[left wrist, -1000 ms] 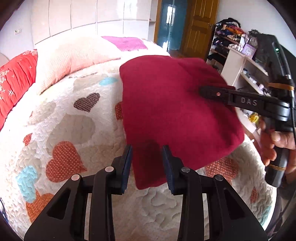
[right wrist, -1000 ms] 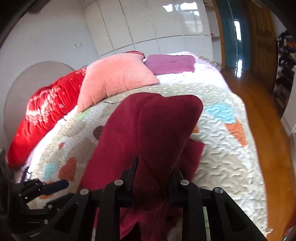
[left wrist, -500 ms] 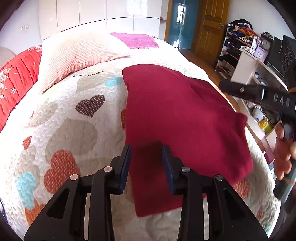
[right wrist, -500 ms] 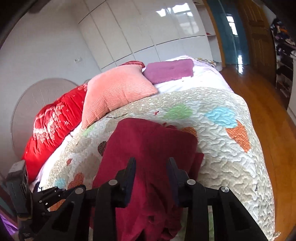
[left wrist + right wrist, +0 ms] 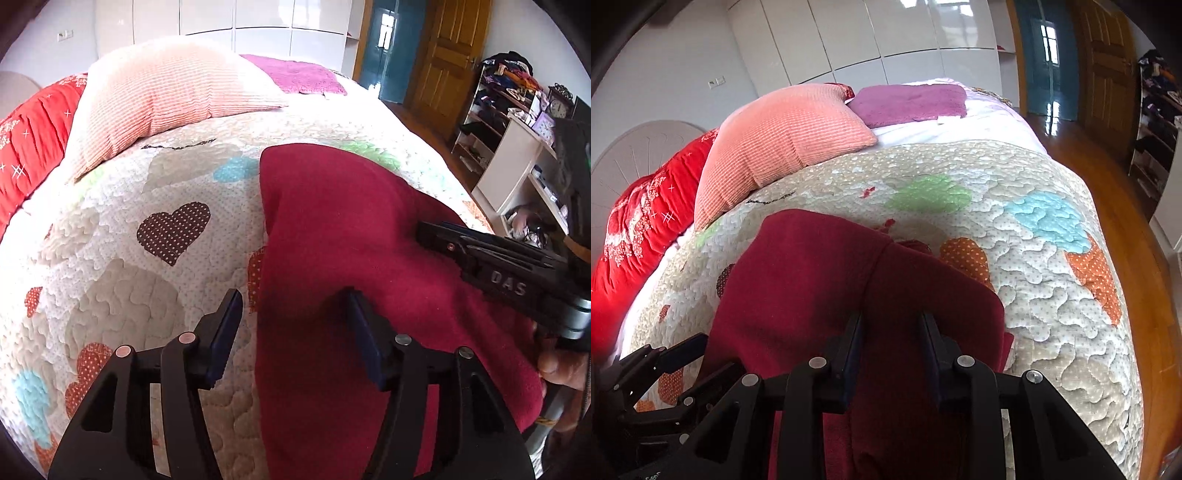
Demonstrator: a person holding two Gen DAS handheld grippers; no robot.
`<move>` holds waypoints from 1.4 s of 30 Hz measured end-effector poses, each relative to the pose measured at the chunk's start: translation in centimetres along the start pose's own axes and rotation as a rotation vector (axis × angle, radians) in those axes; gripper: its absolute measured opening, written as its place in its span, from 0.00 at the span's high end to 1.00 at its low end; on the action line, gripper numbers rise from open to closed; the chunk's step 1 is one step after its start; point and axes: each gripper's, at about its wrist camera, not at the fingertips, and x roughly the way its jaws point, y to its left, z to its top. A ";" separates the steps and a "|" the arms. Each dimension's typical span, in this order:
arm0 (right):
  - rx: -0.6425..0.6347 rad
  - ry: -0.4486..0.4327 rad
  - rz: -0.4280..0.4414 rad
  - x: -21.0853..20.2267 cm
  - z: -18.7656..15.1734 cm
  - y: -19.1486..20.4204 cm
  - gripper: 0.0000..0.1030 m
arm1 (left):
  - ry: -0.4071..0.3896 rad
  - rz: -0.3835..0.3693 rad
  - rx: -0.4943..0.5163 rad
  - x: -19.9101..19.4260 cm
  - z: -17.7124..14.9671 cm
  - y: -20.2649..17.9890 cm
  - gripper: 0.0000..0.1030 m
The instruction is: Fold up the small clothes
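A dark red garment [image 5: 332, 221] lies folded on the heart-patterned quilt [image 5: 129, 277]. My left gripper [image 5: 293, 299] hovers over the garment's near left edge. Its jaws are opening wide, the left finger over the quilt and the right finger over the cloth, with neither pad pressing on it. My right gripper [image 5: 891, 319] sits low over the garment [image 5: 805, 277] near its right side. Its jaws are closing slightly, with cloth lying between them and both pad faces showing. In the left wrist view the right gripper [image 5: 428, 232] rests on the cloth, held by a hand [image 5: 557, 365].
A peach cushion [image 5: 173, 96], a red pillow [image 5: 29, 140] and a purple cloth [image 5: 299, 75] lie at the head of the bed. White shelves [image 5: 517, 166] stand to the right. A wooden floor [image 5: 1126, 221] runs along the bed's right edge.
The garment came down from hanging to lying flat on the quilt. My left jaws spread and let go of its edge. My right gripper sank onto the cloth and loosened its pinch.
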 end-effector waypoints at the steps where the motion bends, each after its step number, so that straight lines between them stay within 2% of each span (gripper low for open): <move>1: -0.014 -0.002 0.003 -0.9 -0.2 0.5 0.72 | -0.005 0.009 0.006 -0.2 -0.1 -0.1 0.42; 4: -0.072 -0.027 0.051 -4.5 -1.6 1.9 0.71 | -0.010 0.025 0.022 -0.4 -0.2 -0.3 0.42; 7: -0.052 -0.024 0.045 -6.4 -3.9 1.6 0.70 | -0.010 0.021 0.014 -0.4 -0.3 -0.2 0.42; 12: -0.046 0.021 -0.019 -4.0 -7.3 -0.2 0.67 | -0.003 0.006 -0.001 -0.4 -0.6 -0.3 0.42; 14: -0.022 0.018 -0.011 -4.1 -7.3 -0.8 0.58 | 0.004 0.001 -0.009 -0.5 -0.8 -0.3 0.42; 15: 0.008 0.027 0.006 -4.4 -7.2 -1.2 0.54 | 0.013 -0.006 -0.015 -0.8 -0.9 -0.3 0.42; 17: 0.066 0.011 0.070 -5.5 -7.2 -1.9 0.54 | 0.029 -0.034 -0.028 -1.4 -1.1 0.1 0.42; 19: 0.085 -0.025 0.090 -6.9 -7.6 -2.1 0.54 | 0.032 -0.068 -0.044 -2.2 -1.6 0.7 0.42; 21: 0.109 -0.049 0.112 -7.5 -8.0 -2.5 0.49 | 0.035 -0.105 -0.065 -2.7 -2.1 1.4 0.42; 22: 0.132 -0.049 0.132 -7.4 -8.1 -3.0 0.45 | 0.039 -0.126 -0.083 -2.8 -2.4 1.8 0.42; 23: 0.164 -0.042 0.148 -7.0 -8.1 -3.5 0.36 | 0.044 -0.148 -0.102 -2.9 -2.6 2.2 0.42; 25: 0.233 -0.026 0.181 -5.9 -8.2 -4.6 0.27 | 0.058 -0.200 -0.150 -2.6 -3.0 2.9 0.33; 29: 0.317 -0.008 0.301 -3.5 -8.0 -5.4 0.26 | 0.086 -0.268 -0.200 -1.2 -3.6 3.3 0.27; 31: 0.308 -0.008 0.318 -2.5 -7.8 -5.1 0.26 | 0.091 -0.301 -0.209 -0.2 -3.7 3.0 0.21; 33: 0.288 -0.015 0.325 -1.9 -7.5 -4.4 0.26 | 0.108 -0.339 -0.226 0.9 -3.8 2.9 0.21; 34: 0.284 -0.013 0.336 -1.7 -7.3 -4.1 0.33 | 0.102 -0.350 -0.234 1.0 -3.8 2.9 0.21; 35: 0.286 -0.008 0.344 -1.6 -7.2 -3.9 0.46 | 0.095 -0.354 -0.233 1.0 -3.8 2.8 0.21; 36: 0.287 -0.015 0.334 -1.7 -7.1 -3.6 0.48 | 0.088 -0.361 -0.220 0.8 -3.8 2.6 0.32; 38: 0.259 -0.028 0.321 -2.5 -7.1 -2.8 0.59 | 0.068 -0.347 -0.183 -0.2 -3.8 2.1 0.41; 39: 0.238 -0.038 0.320 -3.1 -7.0 -2.3 0.61 | 0.056 -0.339 -0.159 -0.8 -3.8 1.9 0.46; 42: 0.213 -0.032 0.374 -4.6 -6.8 -0.4 0.66 | 0.023 -0.308 -0.109 -4.0 -4.5 1.9 0.49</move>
